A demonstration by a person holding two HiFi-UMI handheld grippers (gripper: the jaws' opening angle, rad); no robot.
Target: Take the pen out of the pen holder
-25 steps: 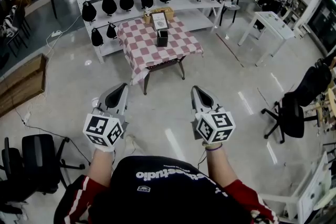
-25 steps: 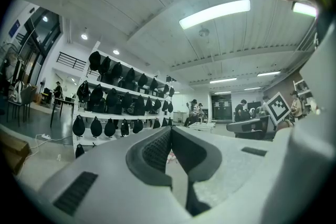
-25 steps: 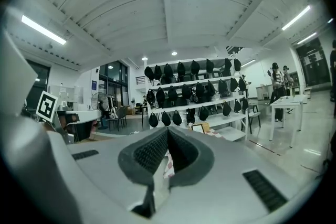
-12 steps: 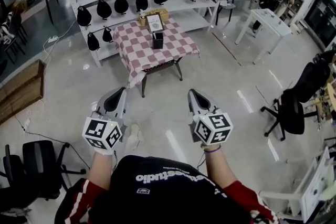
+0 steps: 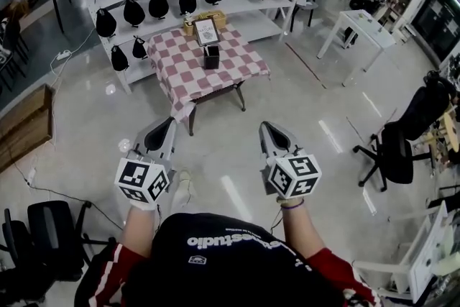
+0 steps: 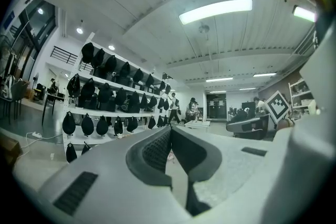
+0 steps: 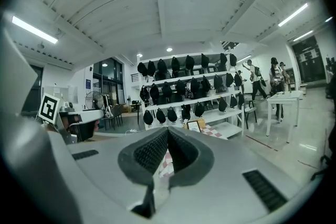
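pen holder (image 5: 210,57) drifted left | well beyond closed left gripper (image 5: 167,123), right gripper (image 5: 265,127)

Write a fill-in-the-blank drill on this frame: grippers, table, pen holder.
1. The left gripper and right gripper both have their jaws ____, with nothing between them.
2. The pen holder stands on a table with a red-and-white ____ cloth.
3. The pen holder's colour is ____.
Missing words: shut; checkered; black.

Checkered table (image 5: 180,72) before shelves (image 5: 241,5) of bags (image 5: 158,5)
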